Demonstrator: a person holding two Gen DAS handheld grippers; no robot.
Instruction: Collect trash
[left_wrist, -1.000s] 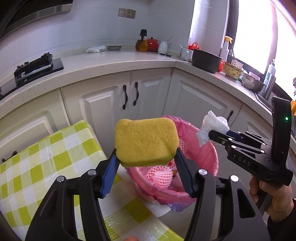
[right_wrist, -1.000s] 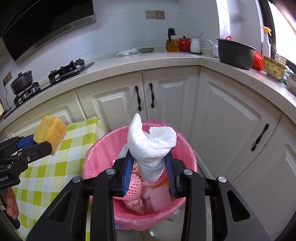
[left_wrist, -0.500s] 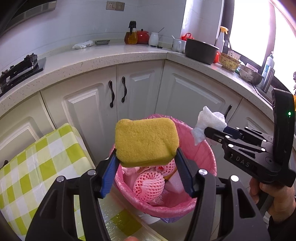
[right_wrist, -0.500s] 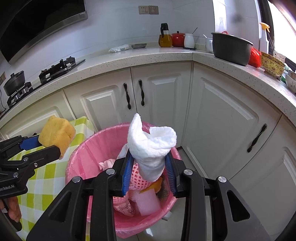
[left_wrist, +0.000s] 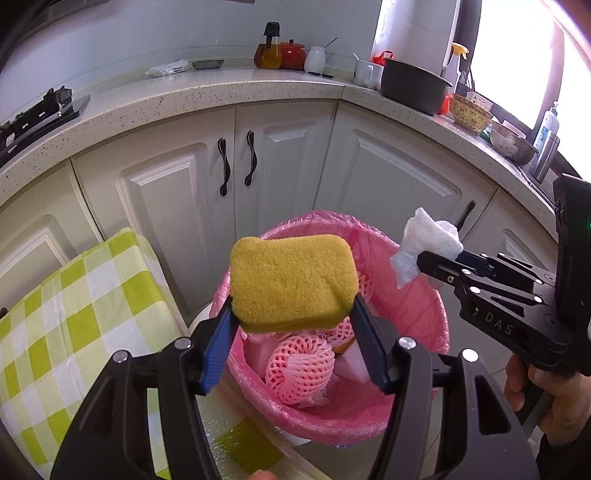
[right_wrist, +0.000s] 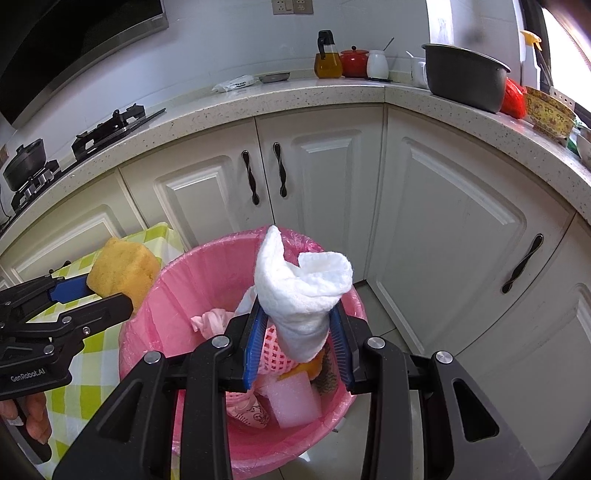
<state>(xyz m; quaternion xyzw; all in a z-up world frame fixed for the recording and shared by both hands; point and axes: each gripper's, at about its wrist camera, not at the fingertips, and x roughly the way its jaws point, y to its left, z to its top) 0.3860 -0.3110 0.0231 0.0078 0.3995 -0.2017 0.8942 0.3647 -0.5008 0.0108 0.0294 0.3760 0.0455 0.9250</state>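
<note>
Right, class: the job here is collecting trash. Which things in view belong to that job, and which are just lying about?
Part of the job:
- yellow sponge, in the left hand-held gripper
- white crumpled tissue, in the right hand-held gripper
- pink-lined bin, already holding trash

Just lying about:
- dark pot
- oil bottle
- red lidded jar
- gas hob
- checked tablecloth

"DAS" on right tongs (left_wrist: 417, 264) body ("GenRobot.AI" on left tongs (right_wrist: 110, 291))

1. Our left hand-held gripper (left_wrist: 291, 328) tilts downward, blue pads clamped on a yellow sponge (left_wrist: 291, 284).
2. Our right hand-held gripper (right_wrist: 299, 336) tilts downward too, pinching a white wad (right_wrist: 303, 291).
</note>
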